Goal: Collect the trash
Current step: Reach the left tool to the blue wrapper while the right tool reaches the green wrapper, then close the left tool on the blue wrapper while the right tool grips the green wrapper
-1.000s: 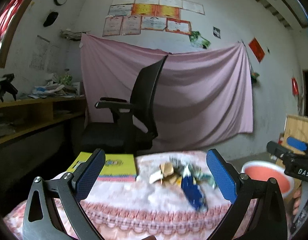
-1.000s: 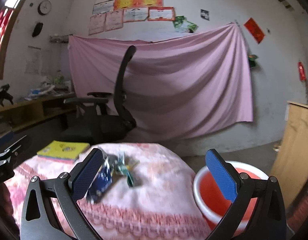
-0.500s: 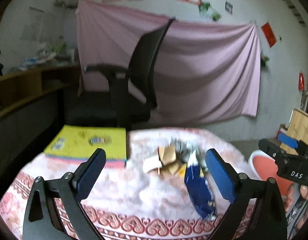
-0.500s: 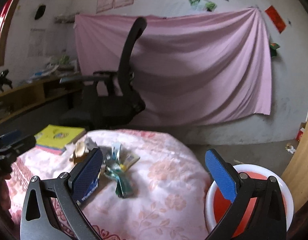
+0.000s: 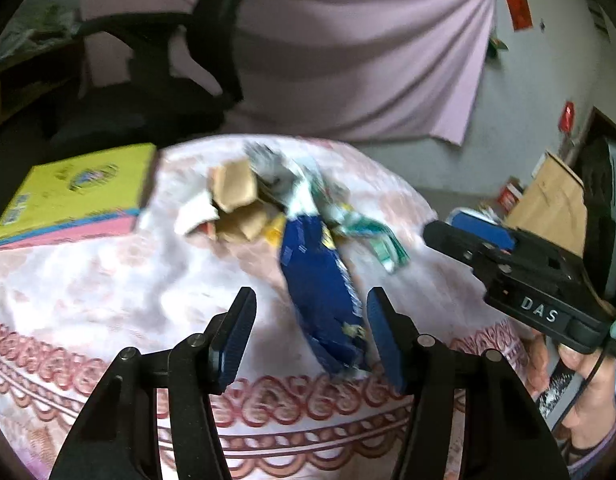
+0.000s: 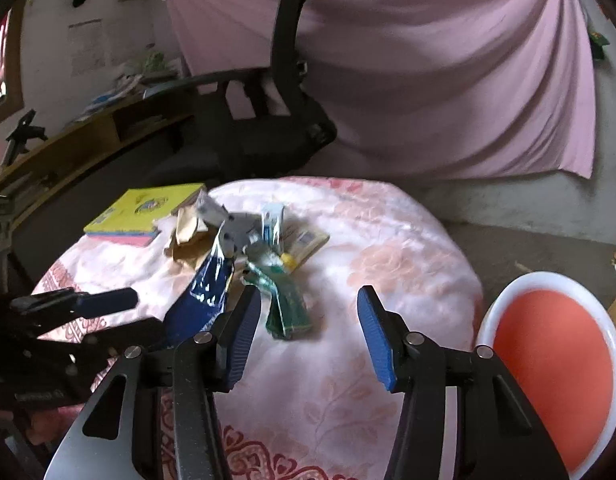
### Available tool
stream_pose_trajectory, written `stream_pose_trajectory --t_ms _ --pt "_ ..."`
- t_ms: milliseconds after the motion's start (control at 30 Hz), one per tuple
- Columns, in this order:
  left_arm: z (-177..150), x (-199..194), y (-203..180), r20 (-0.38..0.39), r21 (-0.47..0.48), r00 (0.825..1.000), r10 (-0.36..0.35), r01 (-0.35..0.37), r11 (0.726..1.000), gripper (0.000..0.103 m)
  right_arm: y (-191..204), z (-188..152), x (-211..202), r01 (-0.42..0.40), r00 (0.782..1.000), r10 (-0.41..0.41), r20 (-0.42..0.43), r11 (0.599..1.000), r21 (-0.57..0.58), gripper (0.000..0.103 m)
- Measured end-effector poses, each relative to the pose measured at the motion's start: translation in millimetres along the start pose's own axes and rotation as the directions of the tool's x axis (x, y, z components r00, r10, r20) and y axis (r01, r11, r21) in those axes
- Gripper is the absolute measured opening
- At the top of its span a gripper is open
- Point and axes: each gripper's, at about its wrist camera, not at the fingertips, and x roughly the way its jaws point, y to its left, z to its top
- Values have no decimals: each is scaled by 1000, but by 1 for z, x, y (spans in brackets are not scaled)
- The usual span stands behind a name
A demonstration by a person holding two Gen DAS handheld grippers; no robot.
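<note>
A heap of trash lies on a round table with a pink flowered cloth [image 6: 388, 264]. It holds a blue wrapper [image 5: 324, 284] [image 6: 206, 294], a green wrapper [image 6: 284, 304] [image 5: 382, 240], brown paper scraps [image 5: 234, 196] [image 6: 188, 236] and a grey packet [image 6: 236, 226]. My left gripper [image 5: 308, 332] is open just above the near end of the blue wrapper, whose tip lies by the right finger. My right gripper [image 6: 308, 332] is open and empty, just right of the green wrapper. A red bin with a white rim [image 6: 548, 360] stands beside the table at right.
A yellow book [image 5: 76, 188] [image 6: 144, 210] lies on the table's far left. A black office chair [image 6: 268, 128] stands behind the table before a pink hanging cloth. A wooden desk [image 6: 80, 148] runs along the left wall. A cardboard box [image 5: 552, 200] sits at right.
Both grippers have tilted down and moved in over the table toward the trash. Both pairs of fingers have narrowed but stay open. The left one has come over the blue wrapper.
</note>
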Motion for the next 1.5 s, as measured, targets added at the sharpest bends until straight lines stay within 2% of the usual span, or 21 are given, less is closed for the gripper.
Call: stream_pose_trajectory --t_ms 100,233,333,367,400,600,767,900,967,1167,1300,1433,1500 --pt "-2 12 -8 -61 7 998 -32 32 999 51 1 -1 4 -7 1000 7 -27 1000 -6 45" --pt "-2 22 -14 -104 7 994 -25 26 1000 52 3 -2 10 -3 998 2 -57 1000 -12 45" --pt "-1 25 -14 -111 8 994 -24 25 1000 51 0 -2 15 -5 997 5 -76 1000 -2 45" --pt "-1 24 -15 -111 5 994 -22 22 1000 47 0 -2 16 -8 997 8 -80 1000 1 45" --pt "0 26 -13 -112 1 994 -15 15 1000 37 -1 -2 17 -14 996 14 -85 1000 4 45" --pt "4 25 2 -117 -42 993 -30 26 999 36 5 -1 31 -56 989 58 -134 998 15 45" --pt "3 17 9 -113 -49 993 -30 25 998 35 9 -1 43 -46 984 50 -170 999 25 45" --pt "-1 8 14 -102 -60 994 -39 33 998 34 12 -2 49 -42 981 45 -190 999 24 20" --pt "-3 5 15 -93 -69 995 -44 38 997 34 12 -3 49 -35 981 39 -190 999 25 13" --pt "-7 -3 15 -55 -68 998 -40 37 997 34 10 -5 37 -63 987 69 -146 997 46 8" --pt "-11 -16 11 10 -58 999 -32 33 998 34 6 -5 23 -75 993 81 -83 995 68 7" --pt "-5 -32 -1 99 -31 995 -32 36 999 34 -3 -4 -1 -75 997 72 31 992 105 7" --pt "3 -38 -15 153 -7 987 -41 43 999 34 -7 -4 -21 -51 993 39 116 993 109 7"
